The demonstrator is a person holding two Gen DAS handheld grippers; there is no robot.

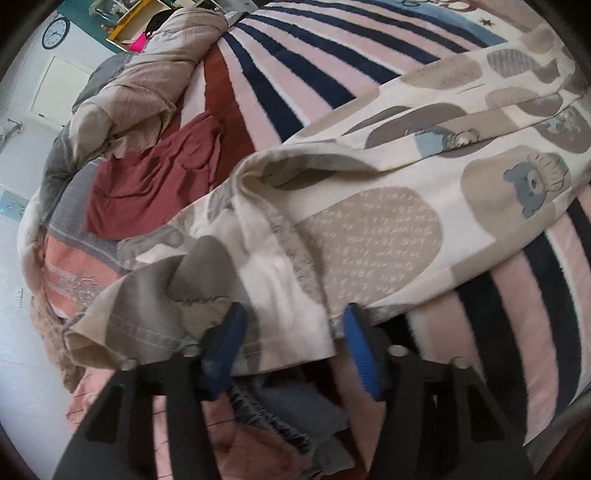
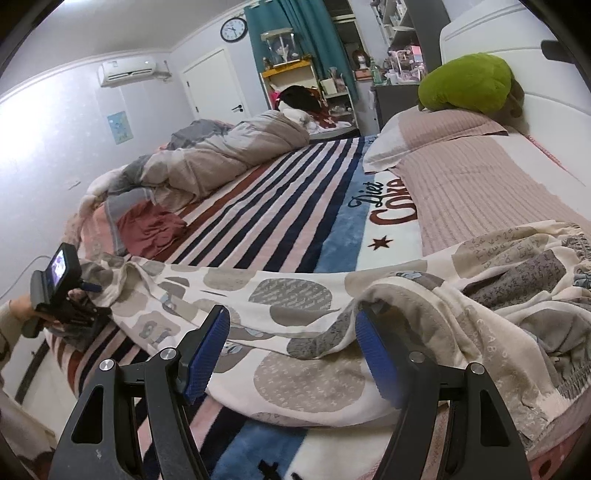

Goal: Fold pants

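Pants [image 2: 295, 325] lie spread across the striped bed [image 2: 295, 192]; my left fingers [image 1: 236, 332] straddle a leg hem unclamped, right fingers [image 2: 207, 343] released beside the waist, so I should pinch both layers squarely before lifting.

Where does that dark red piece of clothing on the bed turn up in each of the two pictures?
Left wrist view: the red garment lies left of centre, beside the rumpled duvet.
Right wrist view: the red garment lies at middle left, below the same duvet.
Shared landmark: the wall clock.
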